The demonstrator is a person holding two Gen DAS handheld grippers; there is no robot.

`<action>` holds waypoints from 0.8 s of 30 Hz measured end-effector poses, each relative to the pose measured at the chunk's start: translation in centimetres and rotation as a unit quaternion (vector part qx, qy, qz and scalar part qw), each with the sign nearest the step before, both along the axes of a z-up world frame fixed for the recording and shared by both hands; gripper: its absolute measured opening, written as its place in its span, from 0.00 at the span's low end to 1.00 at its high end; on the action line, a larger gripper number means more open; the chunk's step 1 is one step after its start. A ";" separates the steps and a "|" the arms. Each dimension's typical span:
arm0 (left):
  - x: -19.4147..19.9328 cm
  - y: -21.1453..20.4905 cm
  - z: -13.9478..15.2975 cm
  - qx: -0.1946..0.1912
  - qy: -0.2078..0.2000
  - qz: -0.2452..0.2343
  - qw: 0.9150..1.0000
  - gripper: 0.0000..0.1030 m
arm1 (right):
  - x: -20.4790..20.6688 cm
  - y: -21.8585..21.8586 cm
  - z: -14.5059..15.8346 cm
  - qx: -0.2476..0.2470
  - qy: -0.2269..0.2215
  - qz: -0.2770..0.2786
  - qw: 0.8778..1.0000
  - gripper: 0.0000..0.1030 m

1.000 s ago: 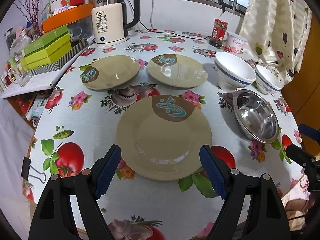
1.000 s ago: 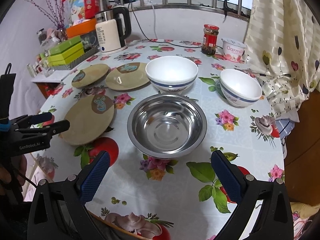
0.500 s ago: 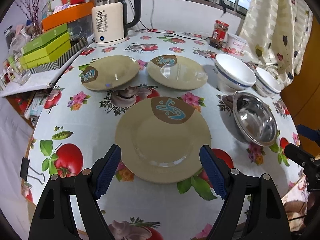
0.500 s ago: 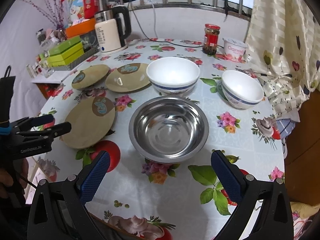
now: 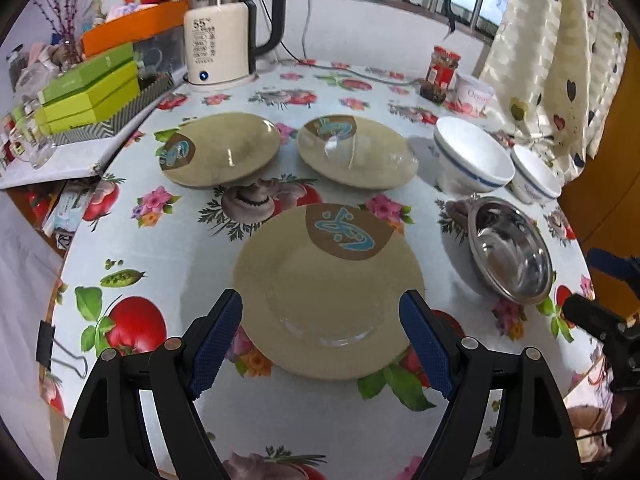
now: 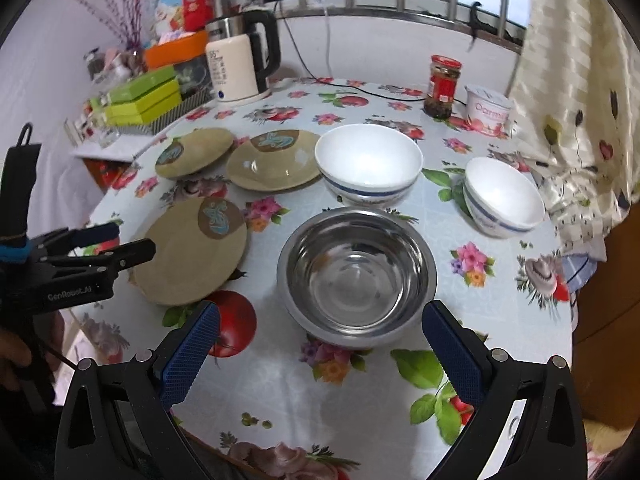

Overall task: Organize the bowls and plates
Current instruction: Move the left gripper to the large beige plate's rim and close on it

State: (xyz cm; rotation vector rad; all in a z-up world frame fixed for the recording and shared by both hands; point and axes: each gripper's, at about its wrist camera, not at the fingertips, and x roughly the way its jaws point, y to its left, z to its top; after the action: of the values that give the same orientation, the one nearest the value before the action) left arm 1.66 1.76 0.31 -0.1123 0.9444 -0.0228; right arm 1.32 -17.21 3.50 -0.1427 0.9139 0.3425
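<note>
Three tan plates lie on the flowered table: a near plate [image 5: 328,292], a back-left plate [image 5: 220,154] and a back-right plate [image 5: 356,152]. My left gripper [image 5: 320,336] is open, its blue pads straddling the near plate's front edge from above, nothing held. A steel bowl [image 6: 356,276] sits right of that plate, with a large white bowl [image 6: 368,164] behind it and a small white bowl [image 6: 502,198] to the right. My right gripper [image 6: 320,352] is open just in front of the steel bowl, empty.
An electric kettle [image 5: 224,48], green boxes [image 5: 88,92] and an orange box stand at the back left. A red-lidded jar [image 6: 442,84] and a yogurt tub [image 6: 490,108] sit at the back right by the curtain [image 6: 572,80]. The table's edge [image 5: 64,264] curves close on the left.
Both grippers have drifted slightly closer to the table; the plate and steel bowl sit a little lower in view. Nothing was grasped or moved.
</note>
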 end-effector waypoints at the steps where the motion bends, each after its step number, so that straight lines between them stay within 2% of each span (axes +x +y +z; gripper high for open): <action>1: 0.1 0.1 0.0 0.002 -0.002 0.000 1.000 0.79 | 0.3 0.2 0.1 -0.003 -0.004 0.001 1.000 0.99; 17: 1.4 4.9 -0.4 -0.023 -0.002 0.048 0.999 0.79 | 3.6 4.7 0.2 -0.016 -0.003 0.045 0.999 0.99; 24: 1.8 6.7 -0.7 -0.040 -0.004 0.064 0.997 0.69 | 4.9 6.8 -0.1 -0.026 0.002 0.062 0.998 0.99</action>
State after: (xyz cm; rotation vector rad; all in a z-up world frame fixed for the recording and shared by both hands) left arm 3.46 8.51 -0.39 -0.2468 0.9260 0.0572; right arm 6.20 -10.36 3.44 -0.2466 0.9206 0.4346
